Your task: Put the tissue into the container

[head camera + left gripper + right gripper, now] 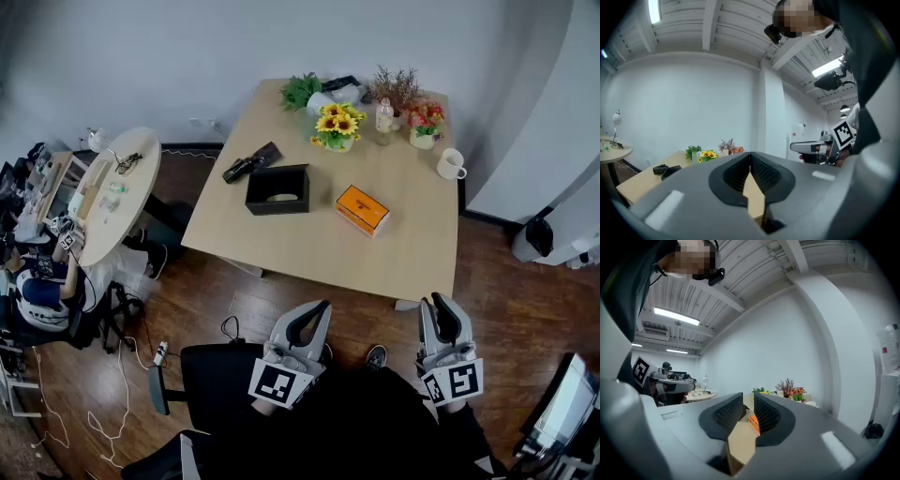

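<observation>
An orange tissue box (363,209) lies near the middle of the wooden table (412,253). To its left stands an open black container (277,189) with a pale object on its bottom. Both grippers hang in front of the table's near edge, well short of either item. My left gripper (321,308) is shut and empty, its jaws meeting at the tip (750,157). My right gripper (441,302) is shut too, with nothing between its jaws (748,404); the orange tissue box (753,422) shows just beyond them.
Sunflowers (337,127), other flower pots, a clear bottle (383,116) and a white mug (451,164) stand along the table's far side. Black items (249,163) lie at its left edge. A round side table (117,192) and a black chair (211,380) are on the left.
</observation>
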A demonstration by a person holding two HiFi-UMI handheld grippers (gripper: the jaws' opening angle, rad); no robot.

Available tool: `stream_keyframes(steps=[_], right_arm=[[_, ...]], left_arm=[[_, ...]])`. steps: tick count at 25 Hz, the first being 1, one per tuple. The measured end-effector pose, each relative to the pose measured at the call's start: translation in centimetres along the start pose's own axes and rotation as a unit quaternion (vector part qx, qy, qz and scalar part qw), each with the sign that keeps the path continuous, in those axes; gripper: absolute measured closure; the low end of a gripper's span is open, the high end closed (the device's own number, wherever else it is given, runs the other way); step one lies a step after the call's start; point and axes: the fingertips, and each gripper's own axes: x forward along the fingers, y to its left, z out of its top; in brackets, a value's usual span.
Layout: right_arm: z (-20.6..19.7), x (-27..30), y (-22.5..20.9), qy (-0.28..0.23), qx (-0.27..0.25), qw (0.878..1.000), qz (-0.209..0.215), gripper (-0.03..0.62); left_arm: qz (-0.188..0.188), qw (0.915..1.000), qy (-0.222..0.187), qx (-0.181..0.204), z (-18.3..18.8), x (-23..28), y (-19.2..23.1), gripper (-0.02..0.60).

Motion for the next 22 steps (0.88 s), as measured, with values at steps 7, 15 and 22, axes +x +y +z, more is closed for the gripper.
stream_keyframes(steps=[7,15,22], right_arm=[[0.2,-0.6,-3.4,-0.002,0.002,1.000,0.004,0.517],[-0.6,0.2,-7.1,0.004,0.010,1.000,0.009,0.517],[-3.4,3.8,-8.5,0.031,0.005,0.999,0.007,0.519]], left_arm=[[0.008,0.9999,0.004,0.011,0.1,2.5,-2.0,0.581],[0.057,0.9968,0.025,0.049,-0.8,5.6,0.2,0.581],[0.065,0.9940,0.055,0.069,-3.2,8.3,4.5,0.581]])
